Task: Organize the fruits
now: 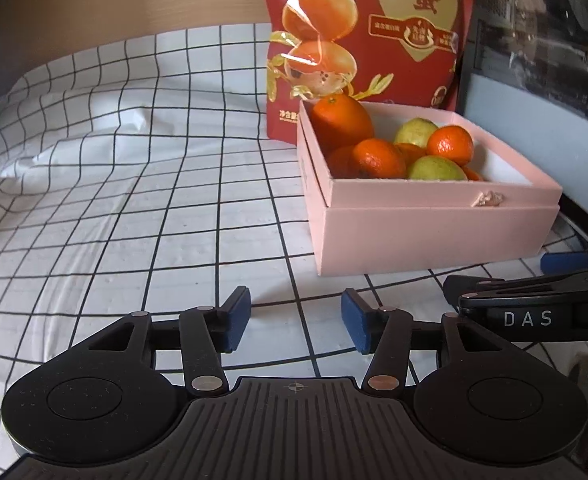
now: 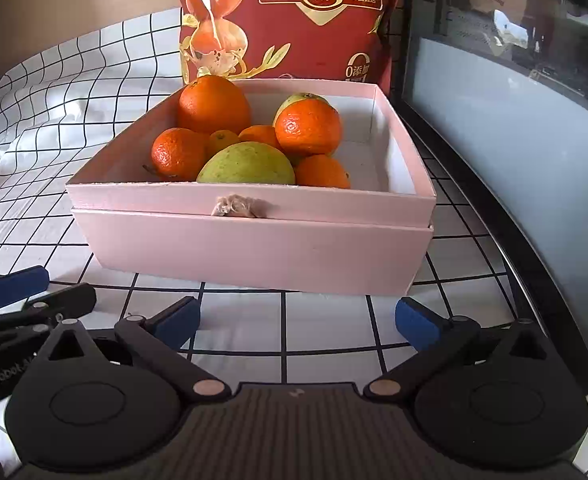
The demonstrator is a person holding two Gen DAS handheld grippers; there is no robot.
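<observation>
A pink box (image 2: 249,240) stands on the checked cloth, holding a big orange (image 2: 213,102), several small mandarins (image 2: 308,128) and green pears (image 2: 247,164). In the left wrist view the same box (image 1: 430,236) sits ahead to the right, with the big orange (image 1: 342,120) at its far left corner. My left gripper (image 1: 296,322) is open over the bare cloth, left of the box's near corner. My right gripper (image 2: 298,322) is wide open just in front of the box's near wall, nothing between its blue pads (image 2: 416,322). Each gripper shows at the edge of the other's view.
A tall red snack bag (image 2: 294,16) stands right behind the box. A dark glass-fronted panel (image 2: 514,140) with a black frame runs along the right. The white checked cloth (image 1: 133,200) spreads wrinkled to the left, toward a beige wall (image 1: 113,0).
</observation>
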